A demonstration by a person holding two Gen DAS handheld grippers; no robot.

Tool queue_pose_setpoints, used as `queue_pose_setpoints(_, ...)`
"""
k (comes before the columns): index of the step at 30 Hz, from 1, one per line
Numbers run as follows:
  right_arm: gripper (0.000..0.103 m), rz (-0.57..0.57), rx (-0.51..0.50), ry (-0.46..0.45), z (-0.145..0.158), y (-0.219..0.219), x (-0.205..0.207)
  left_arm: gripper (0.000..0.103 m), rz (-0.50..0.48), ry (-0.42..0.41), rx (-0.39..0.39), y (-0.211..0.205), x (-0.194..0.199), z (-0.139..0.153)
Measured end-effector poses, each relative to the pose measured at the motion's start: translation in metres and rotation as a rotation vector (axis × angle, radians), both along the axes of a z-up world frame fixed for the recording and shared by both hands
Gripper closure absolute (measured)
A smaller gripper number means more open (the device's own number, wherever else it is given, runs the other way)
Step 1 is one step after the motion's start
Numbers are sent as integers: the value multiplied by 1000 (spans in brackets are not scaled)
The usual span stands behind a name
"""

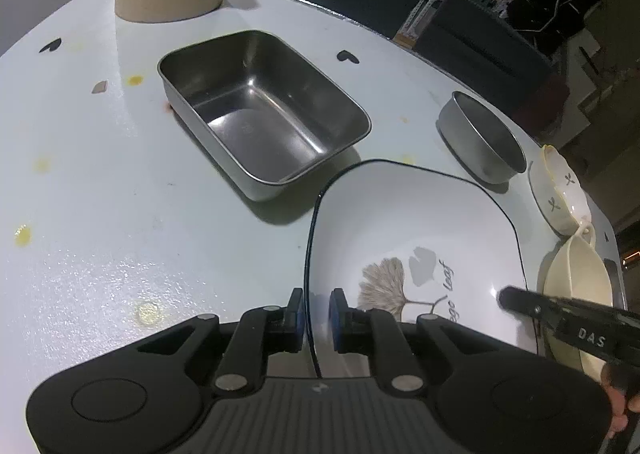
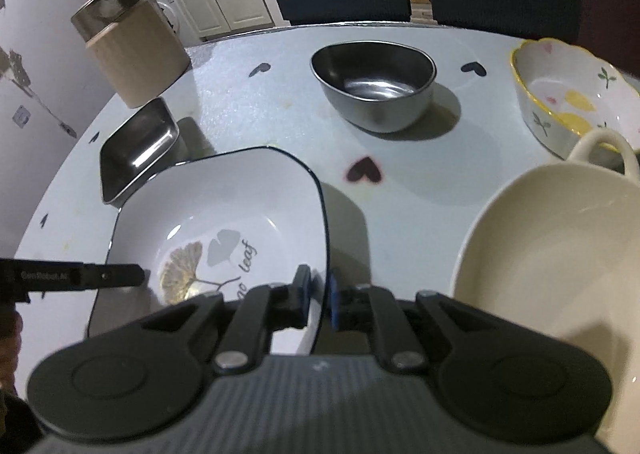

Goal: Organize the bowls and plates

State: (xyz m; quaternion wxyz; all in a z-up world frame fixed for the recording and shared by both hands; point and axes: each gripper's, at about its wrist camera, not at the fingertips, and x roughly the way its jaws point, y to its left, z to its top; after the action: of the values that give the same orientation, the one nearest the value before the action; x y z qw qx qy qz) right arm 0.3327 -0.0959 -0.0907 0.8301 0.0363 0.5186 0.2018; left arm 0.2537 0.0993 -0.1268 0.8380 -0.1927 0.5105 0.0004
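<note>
Pale, heart-printed worktop carries the dishes, with dark chairs behind it. Near its front edge sits the square white plate with a dark rim and a leaf print. The left hand-held gripper has its jaws nearly closed astride the plate's left rim, while the right hand-held gripper pinches the right rim, pads on either side. A steel tray lies just beyond the plate, a round steel bowl further back. To the right are a cream bowl and a flowered bowl. A beige canister stands at the far left.
</note>
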Motion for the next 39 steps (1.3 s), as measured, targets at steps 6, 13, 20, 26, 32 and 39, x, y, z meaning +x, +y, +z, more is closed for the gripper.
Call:
queue_pose_setpoints(6,92,2,-11,24,11,4,-23,89,-10,-16,-26,11,-16,8)
queue_pose_setpoints(13,93,-64,28,23,35,0,-62,89,-65,-42,-54,14,-42,19)
queue_pose_setpoints(20,93,-126,12,62,33,-5,-102,89,-142,5,-36,2,-58,6)
queue_pose_setpoints(26,91,-98,-47,96,16,7,-114,88,-154,3,4,0,-62,3)
queue_pose_setpoints(32,90,-98,-64,113,10,11,-110,88,-154,-4,18,-1,-61,4)
queue_pose_setpoints(39,89,-104,-101,106,13,19,-118,87,-160,3,2,1,-63,2)
